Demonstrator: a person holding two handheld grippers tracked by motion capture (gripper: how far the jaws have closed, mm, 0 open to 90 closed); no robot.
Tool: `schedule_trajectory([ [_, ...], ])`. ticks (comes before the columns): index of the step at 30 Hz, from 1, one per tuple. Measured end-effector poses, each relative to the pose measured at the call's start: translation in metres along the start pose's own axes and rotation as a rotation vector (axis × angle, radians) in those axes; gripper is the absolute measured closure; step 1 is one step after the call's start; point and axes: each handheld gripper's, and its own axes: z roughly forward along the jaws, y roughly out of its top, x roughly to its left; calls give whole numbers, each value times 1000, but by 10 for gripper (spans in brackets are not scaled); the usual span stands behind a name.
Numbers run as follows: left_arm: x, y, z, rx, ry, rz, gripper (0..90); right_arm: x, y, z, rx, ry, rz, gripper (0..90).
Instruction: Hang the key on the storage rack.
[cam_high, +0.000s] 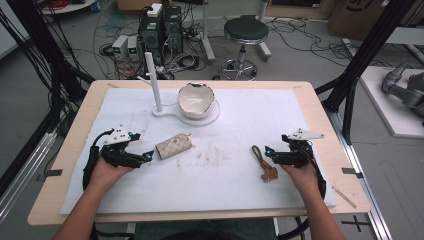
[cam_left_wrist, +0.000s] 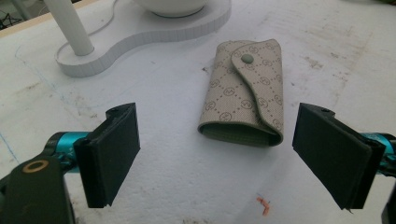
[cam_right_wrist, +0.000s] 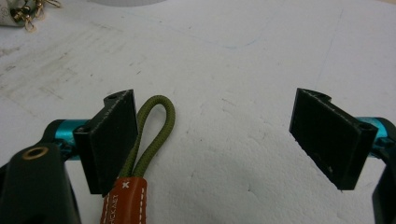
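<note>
the left gripper (cam_left_wrist: 215, 154) stands wide with nothing between its black padded jaws, which flank the near, folded end of a beige monogram-patterned fabric key pouch with a snap-button flap (cam_left_wrist: 245, 93); the pouch lies flat on the white foam-covered tabletop (cam_left_wrist: 196, 186) just ahead of the jaws and untouched, so this looks like a line-up for a grasp across its width rather than a hold. the right gripper (cam_right_wrist: 215, 140) is equally wide and empty, and its left-hand jaw in its own view sits just beside, perhaps brushing, an olive-green cord loop with a tan stitched leather tab (cam_right_wrist: 148, 140), which rests on the foam; whether they touch i cannot tell. both hands rest low near the front of the sheet, one thing in front of each, which suggests the work is to pick the two pieces up, possibly to bring them to the stand behind. the high view gives the layout that the gripper views lack: the left gripper (cam_high: 148, 156) at the pouch (cam_high: 173, 146), the right gripper (cam_high: 266, 152) at the cord strap (cam_high: 264, 165), the two well apart, and farther back a white bowl with a jagged eggshell-like rim (cam_high: 196, 100) on a white base with an upright white post (cam_high: 154, 82). the left gripper view adds the pouch's snap and closed flap; the right gripper view adds the white stitching and lettering on the tab, and small gold hooks (cam_right_wrist: 25, 14) at its far corner.
</note>
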Motion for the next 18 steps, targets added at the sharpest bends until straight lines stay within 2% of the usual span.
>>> schedule_trajectory([
  [5, -1, -1, 1, -2, -5, -1, 149, -4, 0, 0, -10, 6, 18, 156],
  [7, -1, -2, 1, 0, -8, 0, 149, -4, -1, 0, 4, 9, 17, 156],
  [10, -1, -1, 2, 2, -8, 1, 149, -1, -1, -2, 8, 12, 7, 156],
  [14, 0, 0, 0, -20, -10, -3, 149, 5, -2, -4, 15, 30, -16, 156],
  [18, 4, 0, 3, -38, -19, -26, 148, 10, -3, -3, 24, 54, -24, 156],
])
